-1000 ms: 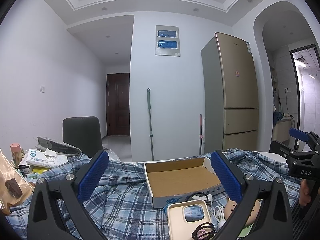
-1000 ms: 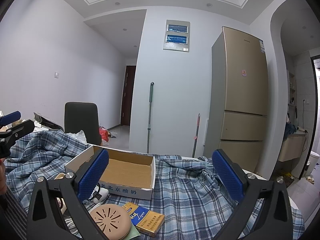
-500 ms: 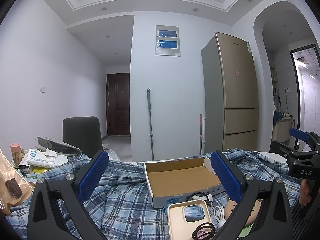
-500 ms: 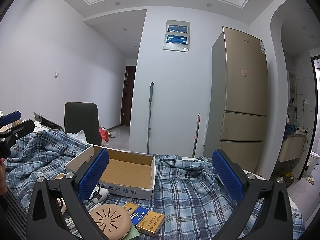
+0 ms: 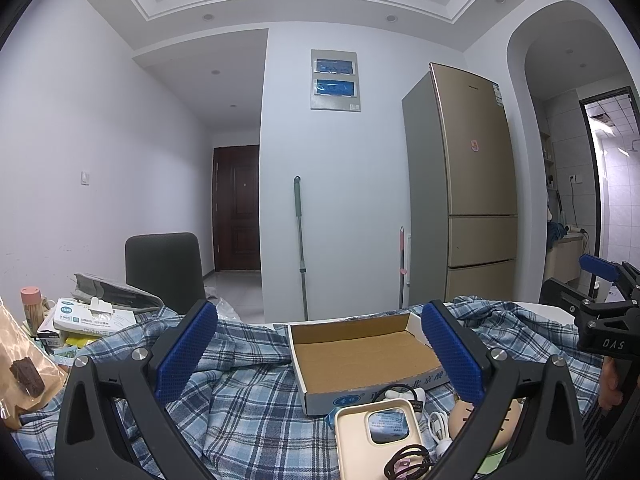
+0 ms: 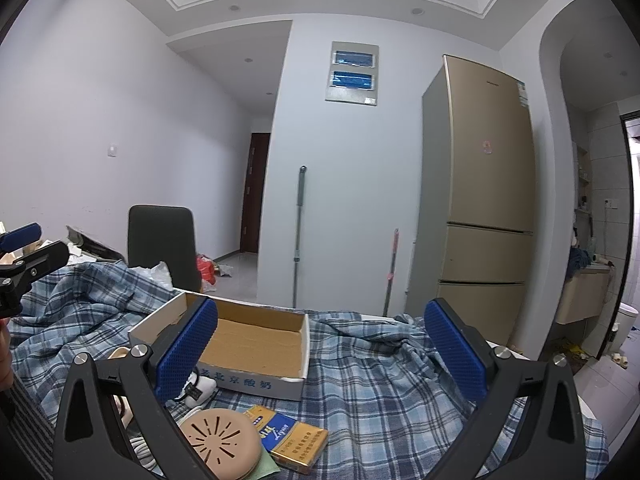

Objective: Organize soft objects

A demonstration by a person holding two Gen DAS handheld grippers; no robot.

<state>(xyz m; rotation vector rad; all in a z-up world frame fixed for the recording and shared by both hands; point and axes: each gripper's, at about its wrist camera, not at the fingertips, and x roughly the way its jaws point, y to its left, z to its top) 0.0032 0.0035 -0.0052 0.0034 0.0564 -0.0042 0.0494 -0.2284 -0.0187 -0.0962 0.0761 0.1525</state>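
Observation:
A blue plaid cloth covers the table; it also shows in the right wrist view. An open, empty cardboard box lies on it, also in the right wrist view. In front of the box lie a beige phone case, a black hair tie, a white cable and a tan round squishy toy. My left gripper is open and empty above the cloth. My right gripper is open and empty, to the right of the box.
A yellow and blue packet lies beside the toy. A tissue box, papers and a snack bag crowd the left end. A dark chair stands behind the table. A gold fridge and mops stand by the wall.

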